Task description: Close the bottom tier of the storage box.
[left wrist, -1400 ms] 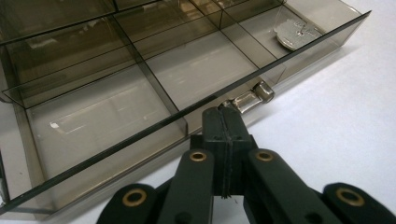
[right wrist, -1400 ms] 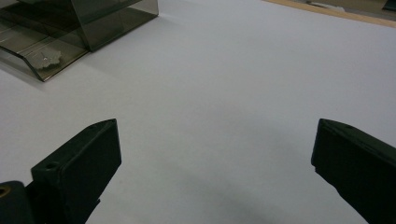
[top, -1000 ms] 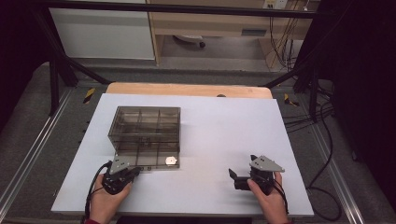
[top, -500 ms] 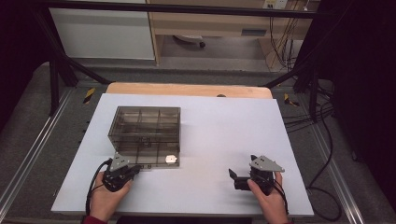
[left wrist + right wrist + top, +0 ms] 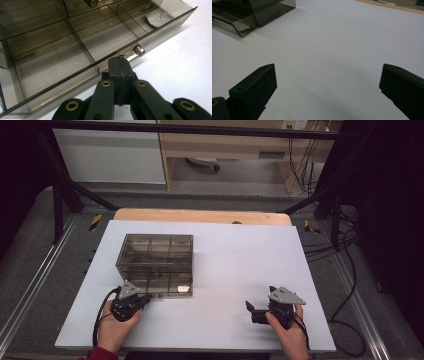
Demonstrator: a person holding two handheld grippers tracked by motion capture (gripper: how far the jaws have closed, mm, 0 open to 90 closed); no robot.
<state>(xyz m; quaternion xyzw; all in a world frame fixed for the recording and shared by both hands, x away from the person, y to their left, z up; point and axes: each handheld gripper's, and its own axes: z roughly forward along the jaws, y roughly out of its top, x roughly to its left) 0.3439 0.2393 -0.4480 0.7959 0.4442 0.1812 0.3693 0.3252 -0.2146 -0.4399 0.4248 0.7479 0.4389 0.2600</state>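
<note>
L tongs pressed together, tips right at the metal handle on the front edge of the smoky plastic box, which sits left-centre on the white table. I can't tell if the tips actually nip it. R tongs spread wide, resting idle w/ nothing between. I reckon this is the opening step: next, a firm hold on that handle, then a slow straight pull towards me
</note>
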